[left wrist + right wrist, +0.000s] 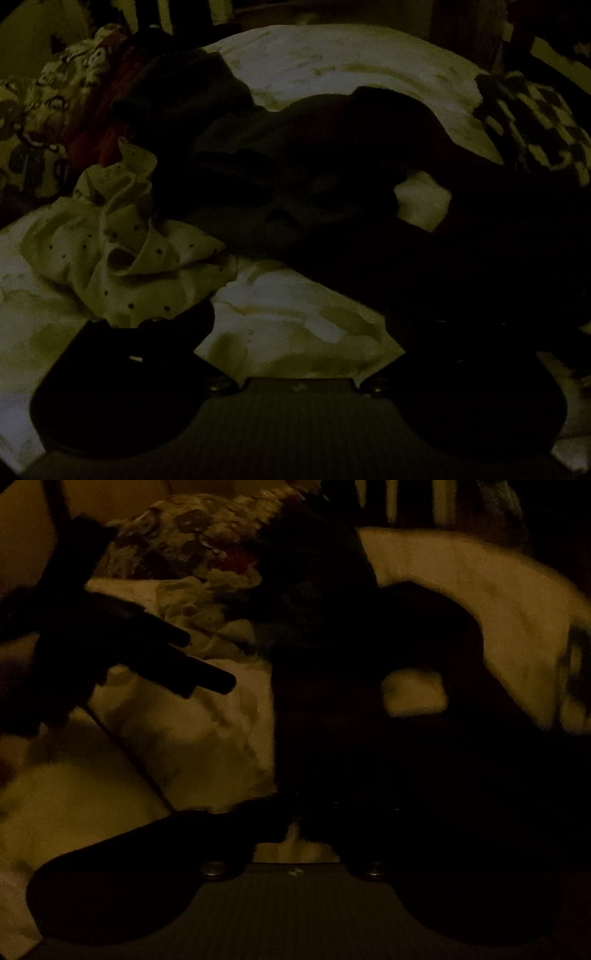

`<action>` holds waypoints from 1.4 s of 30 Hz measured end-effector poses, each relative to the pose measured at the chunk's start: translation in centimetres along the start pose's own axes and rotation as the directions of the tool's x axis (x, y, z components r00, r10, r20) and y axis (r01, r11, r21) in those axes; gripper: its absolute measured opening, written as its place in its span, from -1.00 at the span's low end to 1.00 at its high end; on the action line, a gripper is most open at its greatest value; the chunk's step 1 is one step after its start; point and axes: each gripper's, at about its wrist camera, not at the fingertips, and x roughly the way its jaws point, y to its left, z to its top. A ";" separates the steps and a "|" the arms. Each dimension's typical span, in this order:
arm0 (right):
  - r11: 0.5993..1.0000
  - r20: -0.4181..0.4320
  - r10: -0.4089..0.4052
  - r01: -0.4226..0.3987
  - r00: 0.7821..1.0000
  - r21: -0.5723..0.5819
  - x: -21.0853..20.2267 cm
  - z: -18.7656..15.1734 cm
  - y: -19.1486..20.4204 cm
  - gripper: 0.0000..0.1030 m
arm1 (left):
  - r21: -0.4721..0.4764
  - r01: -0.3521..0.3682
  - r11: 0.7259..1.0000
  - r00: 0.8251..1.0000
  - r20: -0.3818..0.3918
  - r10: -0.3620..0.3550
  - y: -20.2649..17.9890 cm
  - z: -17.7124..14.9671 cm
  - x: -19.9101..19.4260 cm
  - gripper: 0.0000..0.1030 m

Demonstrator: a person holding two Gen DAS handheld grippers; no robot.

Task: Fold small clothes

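Dark garment (332, 177) sprawled mid-frame on the bed (295, 332), left gripper (299, 325) gaping wide and empty, right gripper (295, 819) jaws narrowed, grip impossible to tell in the gloom; risk: snagging bedsheet or dotted cloth (122, 254) instead.

Both views are very dim. Ahead of the left tool (299, 321), a dark garment (332, 177) lies as a black mass; its folds and edges cannot be told. It swallows the right tool (299, 812), so whether that tool grips it is unclear. A patterned cloth (535, 122) is cut off by the picture's edge.
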 end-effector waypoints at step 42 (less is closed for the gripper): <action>0.831 -0.127 0.499 -0.432 0.857 0.351 -7.8 -3.1 2.5 -0.68 | -0.092 -0.241 0.966 0.967 0.061 0.247 12.8 0.1 -29.6 1.00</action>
